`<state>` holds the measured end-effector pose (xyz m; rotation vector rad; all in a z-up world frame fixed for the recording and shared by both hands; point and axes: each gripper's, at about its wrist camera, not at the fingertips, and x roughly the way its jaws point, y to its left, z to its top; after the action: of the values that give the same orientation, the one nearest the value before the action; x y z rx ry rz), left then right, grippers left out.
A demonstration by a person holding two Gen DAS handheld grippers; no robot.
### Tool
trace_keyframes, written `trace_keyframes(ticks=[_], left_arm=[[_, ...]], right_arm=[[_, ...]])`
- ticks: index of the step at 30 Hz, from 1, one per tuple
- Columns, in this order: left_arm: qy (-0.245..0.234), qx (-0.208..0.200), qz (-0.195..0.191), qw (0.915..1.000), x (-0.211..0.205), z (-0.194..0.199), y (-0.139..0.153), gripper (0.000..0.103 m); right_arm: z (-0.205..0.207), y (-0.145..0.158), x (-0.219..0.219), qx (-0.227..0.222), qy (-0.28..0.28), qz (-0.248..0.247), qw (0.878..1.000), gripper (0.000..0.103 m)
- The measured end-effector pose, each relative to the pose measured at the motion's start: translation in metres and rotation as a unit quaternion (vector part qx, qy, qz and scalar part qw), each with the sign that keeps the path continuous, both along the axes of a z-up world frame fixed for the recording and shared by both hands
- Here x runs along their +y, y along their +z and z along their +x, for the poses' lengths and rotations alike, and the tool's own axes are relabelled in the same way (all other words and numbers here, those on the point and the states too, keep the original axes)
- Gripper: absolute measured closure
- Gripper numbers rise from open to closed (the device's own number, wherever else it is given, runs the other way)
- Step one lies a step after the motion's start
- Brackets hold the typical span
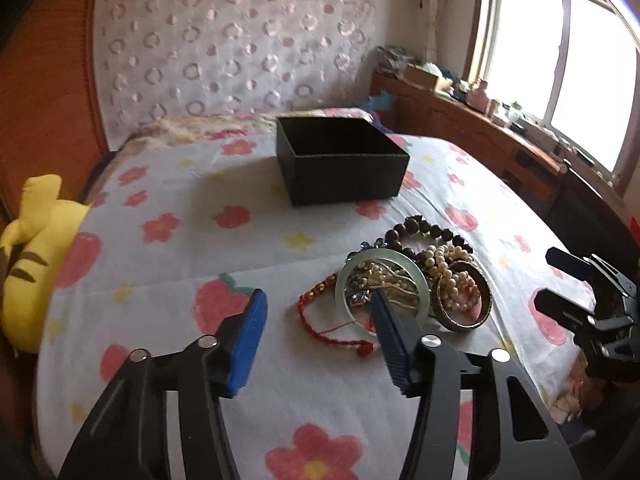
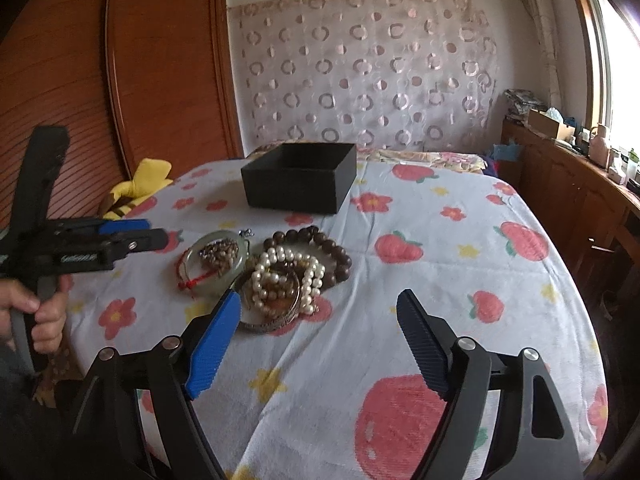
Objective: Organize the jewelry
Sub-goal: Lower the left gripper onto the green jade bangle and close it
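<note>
A heap of jewelry lies on the flowered bed sheet: a pale green jade bangle [image 1: 344, 276] [image 2: 200, 242], a red cord bracelet [image 1: 320, 330] [image 2: 191, 280], a pearl strand [image 1: 444, 268] [image 2: 280, 268], dark wooden beads [image 1: 424, 232] [image 2: 320, 240] and a metal bangle [image 1: 468, 320] [image 2: 264, 325]. An open black box [image 1: 340, 176] [image 2: 300, 184] stands behind the heap. My left gripper [image 1: 316, 302] is open, just in front of the heap, its right finger over the jade bangle. My right gripper [image 2: 320, 302] is open and empty, to the right of the heap.
A yellow plush toy [image 1: 28, 248] [image 2: 140, 184] lies at the bed's left edge. A wooden cabinet [image 1: 480, 136] [image 2: 568, 192] with clutter runs along the window on the right. A wooden wardrobe [image 2: 120, 80] stands at the left.
</note>
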<state>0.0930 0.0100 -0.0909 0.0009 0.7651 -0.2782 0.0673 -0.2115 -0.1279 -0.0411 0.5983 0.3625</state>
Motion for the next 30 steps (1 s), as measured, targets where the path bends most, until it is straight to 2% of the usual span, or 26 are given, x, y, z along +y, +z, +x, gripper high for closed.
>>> trace_keyframes(ticks=[2,8,11,19,21,25,30], left_arm=[[-0.009,0.02,-0.009,0.9997,-0.001,0.012,-0.006,0.066],[-0.026,0.047,-0.017,0.9984,-0.005,0.035,-0.014,0.081],[-0.034,0.054,-0.009,0.9979,-0.01,0.042,-0.016,0.086],[-0.043,0.06,0.021,0.997,-0.024,0.053,-0.02,0.086],[-0.046,0.06,0.019,0.9969,-0.022,0.053,-0.02,0.086],[-0.056,0.053,0.01,0.9969,-0.021,0.048,-0.018,0.096],[-0.05,0.034,-0.001,0.9982,-0.015,0.034,-0.011,0.096]], right_arm=[[0.0,-0.001,0.0,0.002,0.001,-0.001,1.0,0.021],[0.0,-0.002,0.001,0.002,0.0,-0.002,1.0,0.021],[0.0,-0.003,0.0,0.002,-0.001,-0.001,1.0,0.021],[0.0,-0.003,0.0,0.003,0.0,-0.001,1.0,0.021],[-0.001,-0.004,0.0,0.003,0.0,-0.001,1.0,0.021],[-0.001,-0.006,0.001,0.005,0.002,0.0,1.0,0.021],[-0.001,-0.009,0.005,0.011,0.007,-0.003,1.0,0.021]])
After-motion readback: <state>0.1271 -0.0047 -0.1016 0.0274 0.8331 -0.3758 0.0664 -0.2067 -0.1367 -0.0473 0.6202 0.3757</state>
